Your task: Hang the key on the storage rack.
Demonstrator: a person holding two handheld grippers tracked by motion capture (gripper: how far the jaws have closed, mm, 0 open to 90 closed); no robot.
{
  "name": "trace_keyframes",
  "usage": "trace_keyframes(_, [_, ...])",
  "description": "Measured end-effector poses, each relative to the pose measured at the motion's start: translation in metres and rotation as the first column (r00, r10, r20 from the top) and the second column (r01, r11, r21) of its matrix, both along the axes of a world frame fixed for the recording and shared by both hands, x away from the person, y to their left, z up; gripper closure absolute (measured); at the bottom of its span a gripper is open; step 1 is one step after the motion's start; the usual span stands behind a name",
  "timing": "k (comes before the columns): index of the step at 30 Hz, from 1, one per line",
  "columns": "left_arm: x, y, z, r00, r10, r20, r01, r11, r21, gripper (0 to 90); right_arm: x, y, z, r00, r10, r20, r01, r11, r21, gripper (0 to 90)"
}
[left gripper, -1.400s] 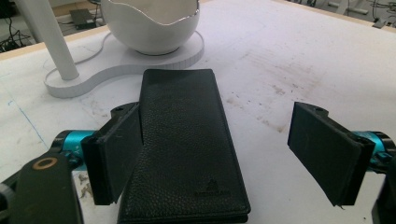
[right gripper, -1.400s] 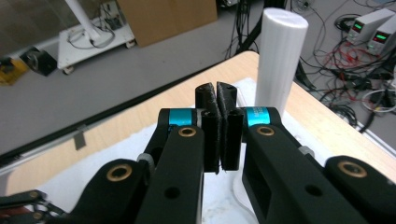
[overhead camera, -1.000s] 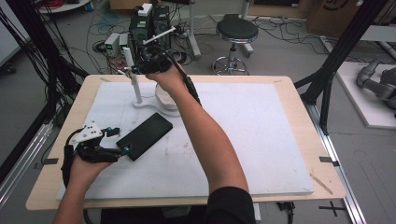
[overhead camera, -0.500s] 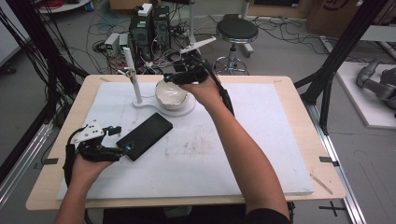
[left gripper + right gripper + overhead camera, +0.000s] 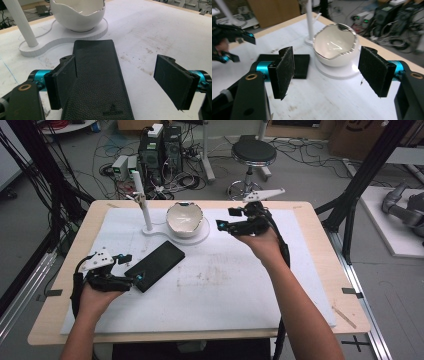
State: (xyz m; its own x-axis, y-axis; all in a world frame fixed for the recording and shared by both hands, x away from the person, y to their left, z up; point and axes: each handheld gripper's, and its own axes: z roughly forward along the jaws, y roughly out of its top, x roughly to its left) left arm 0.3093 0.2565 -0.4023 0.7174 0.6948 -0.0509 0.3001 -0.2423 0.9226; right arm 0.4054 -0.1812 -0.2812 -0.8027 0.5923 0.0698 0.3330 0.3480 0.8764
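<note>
A black leather case (image 5: 155, 265) lies flat on the white mat at the front left. My left gripper (image 5: 131, 268) stands open at its near end. In the left gripper view the case (image 5: 100, 82) runs out between the jaws, the left pad (image 5: 63, 80) lying at its edge and the right pad (image 5: 172, 80) well apart from it. A white egg-shaped bowl (image 5: 184, 218) sits on a white stand with a thin post (image 5: 141, 202). To the bowl's right my right gripper (image 5: 226, 219) hovers open. Its jaws have just been opening, and nothing is between them (image 5: 327, 67). They face the bowl (image 5: 335, 45).
The white mat (image 5: 240, 285) covers most of the wooden table (image 5: 320, 250). Beyond the far edge stand computer boxes (image 5: 160, 147), cables and a stool (image 5: 253, 152). Black frame posts (image 5: 362, 180) rise at both sides.
My right hand has swept from the post, left of the bowl, across to the bowl's right side, and its jaws stand wider. The left hand and the case have stayed put.
</note>
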Motion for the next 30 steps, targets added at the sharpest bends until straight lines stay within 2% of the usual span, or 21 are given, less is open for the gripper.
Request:
trace_keyframes(1, [0.001, 0.000, 0.000, 1.0000, -0.001, 0.001, 0.001, 1.0000, -0.002, 18.7, -0.004, -0.006, -0.003, 0.9996, -0.009, 0.027, 0.009, 1.0000, -0.002, 29.6])
trace_keyframes(4, [0.001, 0.000, -0.001, 1.0000, 0.002, -0.005, -0.002, 1.0000, -0.001, 18.7, -0.018, -0.022, -0.010, 0.9986, -0.016, 0.050, 0.016, 0.9999, -0.003, 29.6])
trace_keyframes(8, [0.002, 0.000, -0.001, 1.0000, 0.001, -0.003, -0.001, 1.0000, 0.000, 18.7, -0.035, -0.042, -0.023, 0.9983, -0.032, 0.048, 0.032, 0.9994, 0.011, 26.7])
trace_keyframes(12, [0.002, 0.000, -0.002, 1.0000, 0.001, -0.003, -0.001, 1.0000, -0.007, 18.7, -0.049, -0.055, -0.043, 0.9970, -0.055, 0.054, 0.053, 0.9982, 0.026, 26.6])
trace_keyframes(13, [0.002, 0.000, -0.002, 1.0000, 0.000, -0.003, 0.000, 1.0000, -0.009, 18.7, -0.055, -0.061, -0.054, 0.9963, -0.071, 0.048, 0.069, 0.9968, 0.041, 26.1])
trace_keyframes(14, [0.002, 0.001, -0.002, 1.0000, -0.001, -0.004, 0.001, 1.0000, -0.008, 18.7, -0.055, -0.061, -0.054, 0.9963, -0.071, 0.048, 0.069, 0.9968, 0.041, 26.1])
trace_keyframes(18, [0.002, 0.000, -0.002, 1.0000, -0.003, -0.002, 0.003, 0.9999, -0.011, 18.7, -0.065, -0.072, -0.076, 0.9941, -0.105, 0.027, 0.103, 0.9921, 0.072, 23.0])
trace_keyframes(23, [0.003, 0.000, -0.004, 1.0000, -0.005, -0.002, 0.005, 0.9999, -0.013, 18.5, -0.076, -0.085, -0.100, 0.9900, -0.140, 0.018, 0.138, 0.9871, 0.081, 20.3])
trace_keyframes(28, [0.004, 0.000, -0.005, 1.0000, -0.004, -0.004, 0.004, 0.9999, -0.014, 18.2, -0.085, -0.094, -0.117, 0.9881, -0.154, 0.000, 0.153, 0.9830, 0.101, 18.2])
trace_keyframes(29, [0.004, 0.000, -0.006, 1.0000, -0.004, -0.004, 0.004, 0.9999, -0.016, 18.2, -0.085, -0.094, -0.119, 0.9873, -0.158, -0.016, 0.159, 0.9831, 0.091, 18.2])
trace_keyframes(30, [0.004, 0.000, -0.005, 1.0000, -0.007, -0.006, 0.007, 0.9998, -0.019, 18.2, -0.085, -0.095, -0.121, 0.9881, -0.153, -0.014, 0.154, 0.9838, 0.092, 18.2])
